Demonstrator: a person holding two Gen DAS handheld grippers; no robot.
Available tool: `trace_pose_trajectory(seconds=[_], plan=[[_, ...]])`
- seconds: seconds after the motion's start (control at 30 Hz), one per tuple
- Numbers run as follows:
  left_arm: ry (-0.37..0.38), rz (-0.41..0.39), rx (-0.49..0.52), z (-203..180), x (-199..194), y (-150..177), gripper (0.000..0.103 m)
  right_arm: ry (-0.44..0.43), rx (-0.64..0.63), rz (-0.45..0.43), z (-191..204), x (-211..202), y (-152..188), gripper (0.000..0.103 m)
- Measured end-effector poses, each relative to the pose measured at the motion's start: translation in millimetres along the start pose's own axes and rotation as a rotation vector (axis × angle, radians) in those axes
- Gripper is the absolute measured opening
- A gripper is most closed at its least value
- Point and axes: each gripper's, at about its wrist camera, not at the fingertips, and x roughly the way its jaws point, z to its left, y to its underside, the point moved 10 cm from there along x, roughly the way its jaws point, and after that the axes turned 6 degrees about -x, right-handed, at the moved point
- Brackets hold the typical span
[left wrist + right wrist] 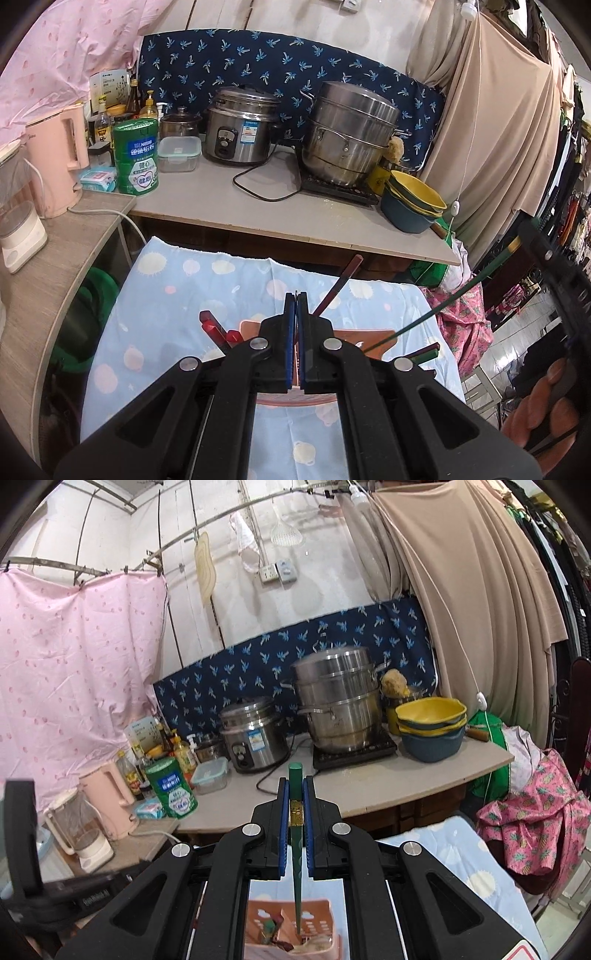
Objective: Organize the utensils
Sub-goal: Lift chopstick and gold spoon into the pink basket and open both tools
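Note:
A salmon-pink utensil holder (354,338) stands on a pale blue patterned cloth (177,295), right under my left gripper (295,295). That gripper is shut, and I see nothing between its blue pads. Red chopsticks (212,326) and a dark red one (341,284) stick up out of the holder. My right gripper (295,781) is shut on a green chopstick (295,771) near its thick end. The chopstick's thin tip points down into the holder (321,917). In the left wrist view the green chopstick (443,306) slants in from the right, where a hand (543,402) holds the right gripper.
Behind the cloth-covered table runs a grey counter (258,206) with a rice cooker (240,125), a steel steamer pot (351,133), stacked yellow and blue bowls (413,203) and a green tin (136,155). A pink kettle (55,158) and a blender (18,221) stand at left.

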Motion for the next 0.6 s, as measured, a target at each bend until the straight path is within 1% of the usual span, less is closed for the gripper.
trace_pose_trajectory(seconds=[0.13,0.23,0.37,0.5,0.53,0.57,0.6], plan=[[0.001,0.006,-0.001,0,3,3,0.001,-0.029,0.008,-0.027,10,-3,-16,0.007],[-0.002,0.014,0.000,2,6,5,0.001,-0.051,-0.006,-0.018,21,0,-14,0.007],[-0.005,0.021,-0.002,3,9,8,0.001,-0.064,-0.013,0.038,29,12,6,0.007],[-0.001,0.029,-0.015,5,11,8,0.002,-0.066,0.010,0.092,27,21,24,0.008],[0.004,0.029,-0.018,4,11,8,0.003,-0.063,0.010,0.098,27,22,25,0.014],[0.004,0.025,-0.019,4,11,8,0.004,-0.058,0.007,0.101,27,22,26,0.018],[0.001,0.020,-0.018,4,10,7,0.007,-0.059,0.006,0.099,28,21,27,0.027]])
